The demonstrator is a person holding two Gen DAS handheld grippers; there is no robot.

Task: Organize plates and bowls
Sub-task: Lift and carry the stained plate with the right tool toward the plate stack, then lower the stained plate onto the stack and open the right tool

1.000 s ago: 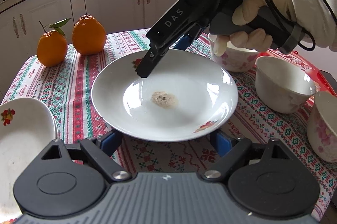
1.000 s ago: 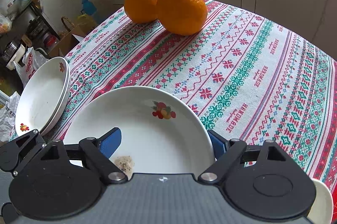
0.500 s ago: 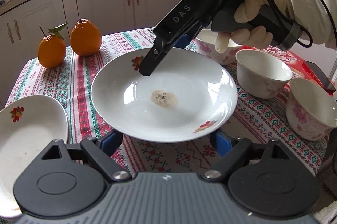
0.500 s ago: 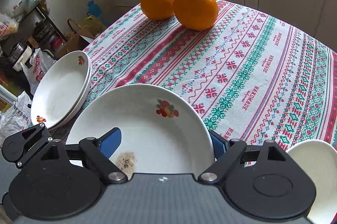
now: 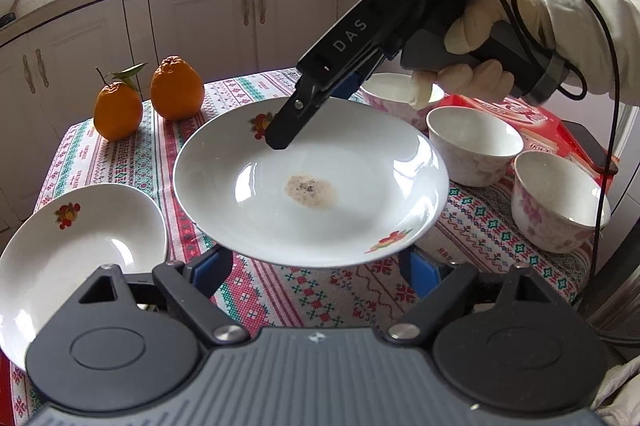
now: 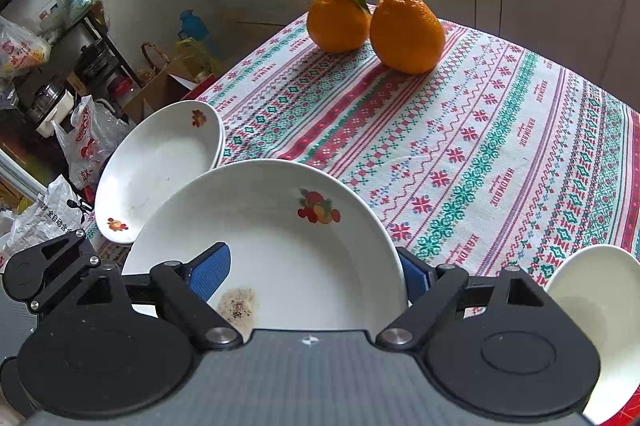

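A white plate with fruit prints and a brownish stain hangs above the table, carried between both grippers. My left gripper has its blue pads tucked under the near rim, pressing on it. My right gripper, in a gloved hand, takes the far rim with one black finger over the plate and the blue pad behind it. In the right wrist view the plate fills my right gripper, left pad on top, right pad hidden below the rim. A stack of matching plates lies at the table's left edge.
Three bowls stand on the right beside a red box. Two oranges sit at the far left corner of the patterned tablecloth. Bags and clutter lie on the floor past the stack.
The plate has risen off the table with both grippers and drifted toward the stack of plates, which has come further into both views. Neither grip has altered.
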